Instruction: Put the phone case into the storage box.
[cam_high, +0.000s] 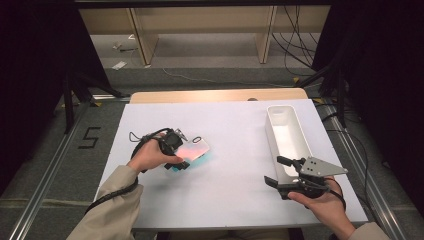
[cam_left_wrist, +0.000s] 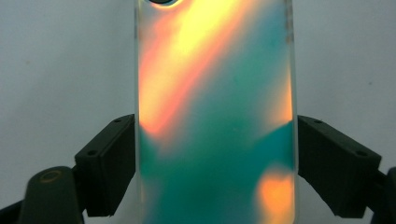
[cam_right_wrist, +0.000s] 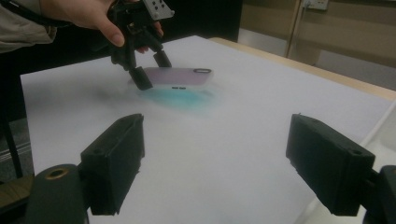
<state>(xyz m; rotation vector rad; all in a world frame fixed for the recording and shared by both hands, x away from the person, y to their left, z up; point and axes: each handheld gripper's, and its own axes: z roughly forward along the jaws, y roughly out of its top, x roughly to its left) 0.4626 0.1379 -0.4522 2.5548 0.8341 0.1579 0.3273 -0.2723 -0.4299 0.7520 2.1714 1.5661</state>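
The phone case (cam_high: 194, 150), shimmering pink, yellow and teal, sits left of the tabletop's (cam_high: 235, 125) middle, nearer the left edge than the right, and the left gripper (cam_high: 176, 150) pinches it across its width, one jaw against each long side, as the left gripper view shows. In the right gripper view the case seems lifted just off the surface, with a teal glow under it, though whether its far end touches down is hard to tell. So the pickup looks done; what seems left is carrying the case to the long white tray (cam_high: 287, 135) along the right edge and letting go. The right gripper (cam_high: 285, 172) hovers spread and empty near the front right corner, just beside the tray's near end. The stretch between case and tray is bare, giving open room; only the tray's rim and the right gripper stand in the path.
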